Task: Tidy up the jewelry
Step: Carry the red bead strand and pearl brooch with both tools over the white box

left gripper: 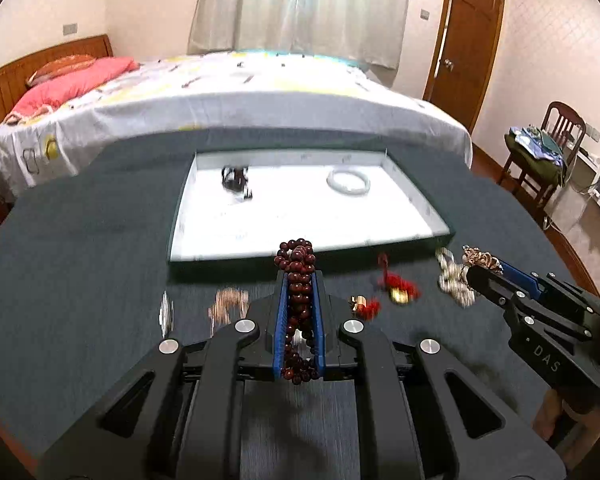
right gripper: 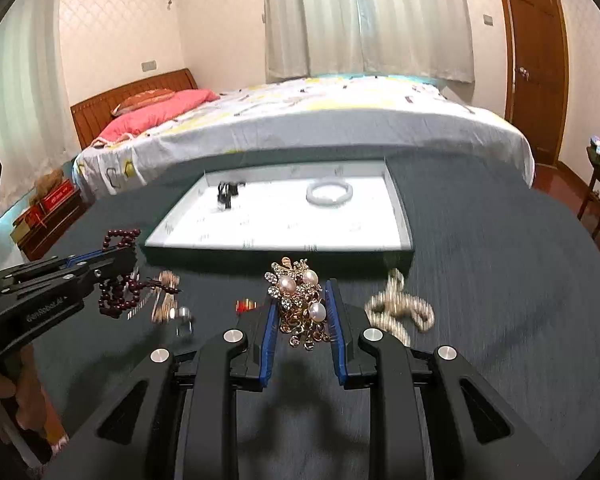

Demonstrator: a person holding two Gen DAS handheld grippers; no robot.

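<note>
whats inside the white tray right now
Inside the white tray lie a pale bangle and a small dark piece, too blurred to identify. Nothing covers the tray floor.

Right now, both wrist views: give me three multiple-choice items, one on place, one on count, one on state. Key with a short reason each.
1. Where does the white bangle lie?
A. In the white tray
B. On the dark tablecloth
C. On the bed

2. How many pieces lie in the tray?
A. None
B. Two
C. Five

3. What does the left gripper hold?
A. Nothing, jaws wide open
B. The pearl strand
C. The dark red bead bracelet

Key:
1 A: the bangle rests on the tray's white floor, toward its far right.
2 B: only the bangle and a dark piece toward the far left show there.
3 C: the blue pads are pressed on the beads, while the right gripper grips the gold pearl brooch and the pearl strand lies on the tablecloth.
</note>
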